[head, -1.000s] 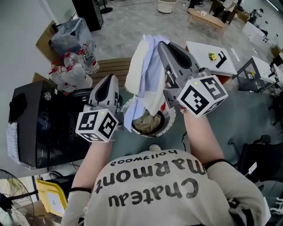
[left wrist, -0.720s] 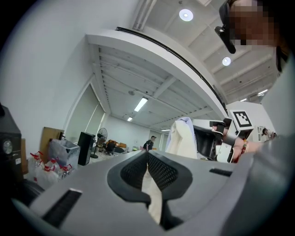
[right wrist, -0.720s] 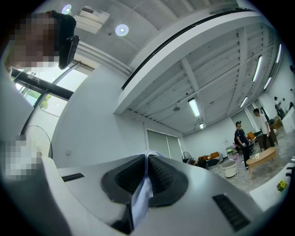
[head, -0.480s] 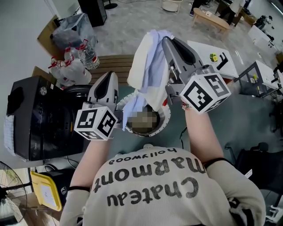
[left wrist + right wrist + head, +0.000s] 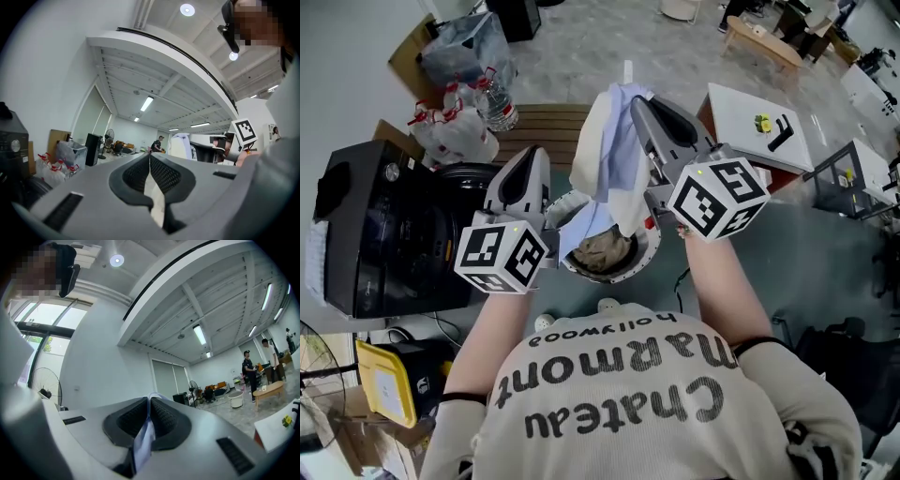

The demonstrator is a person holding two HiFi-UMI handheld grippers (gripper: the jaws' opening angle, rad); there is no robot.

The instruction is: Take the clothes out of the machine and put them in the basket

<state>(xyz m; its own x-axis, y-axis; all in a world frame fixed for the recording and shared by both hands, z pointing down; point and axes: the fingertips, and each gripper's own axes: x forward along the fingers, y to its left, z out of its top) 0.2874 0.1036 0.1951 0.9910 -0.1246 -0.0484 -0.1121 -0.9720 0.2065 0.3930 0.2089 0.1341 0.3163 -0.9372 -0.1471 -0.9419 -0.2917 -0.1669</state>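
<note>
At the far left a black appliance (image 5: 384,234) is cut off by the picture edge, with bagged bottles (image 5: 459,112) behind it. Next comes the left gripper (image 5: 532,155), its jaws pressed together on a strip of cream cloth (image 5: 154,201); from above, its own body hides this grip. Beside it is the round drum opening (image 5: 614,277), where brown clothes (image 5: 602,251) lie, partly covered. The pale blue and cream garment (image 5: 609,150) hangs over the opening, its long axis running from the raised right gripper (image 5: 635,98) down to the drum. That gripper's jaws are clamped on its blue edge.
</note>
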